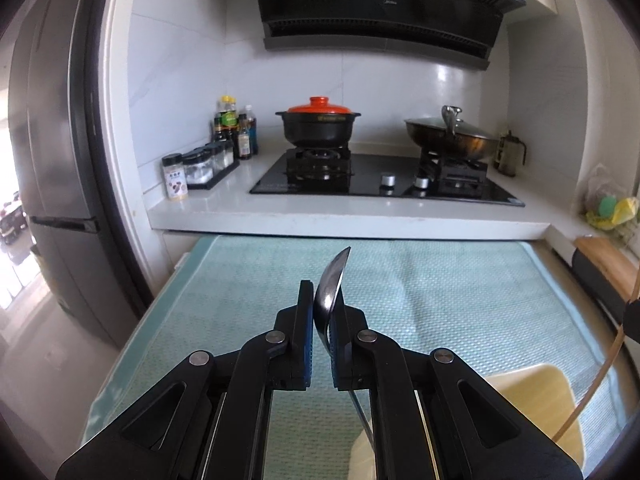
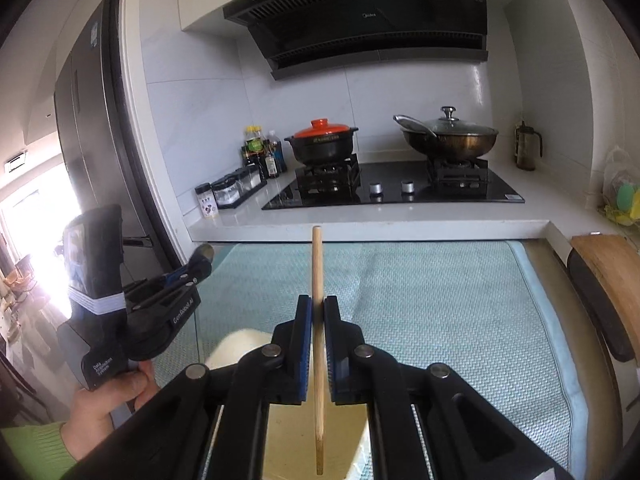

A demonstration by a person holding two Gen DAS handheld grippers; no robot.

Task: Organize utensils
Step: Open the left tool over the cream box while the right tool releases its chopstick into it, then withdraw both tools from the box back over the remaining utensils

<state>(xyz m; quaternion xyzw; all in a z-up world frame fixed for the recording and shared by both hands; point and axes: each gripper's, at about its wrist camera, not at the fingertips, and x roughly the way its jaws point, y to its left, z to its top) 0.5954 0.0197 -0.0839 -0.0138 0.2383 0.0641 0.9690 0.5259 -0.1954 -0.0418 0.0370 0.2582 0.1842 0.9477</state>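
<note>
Left gripper clamps spoon — right gripper clamps chopstick.

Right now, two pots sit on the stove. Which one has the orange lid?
The black clay pot on the left burner, nearest the seasoning bottles; the wok on the right burner has a glass lid.

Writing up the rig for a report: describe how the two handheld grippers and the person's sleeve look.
Both grippers, left gripper and right gripper, are black, with riveted linkage arms and blue finger pads. The left one's handle carries white lettering and a white elastic band. The sleeve is light green.
</note>
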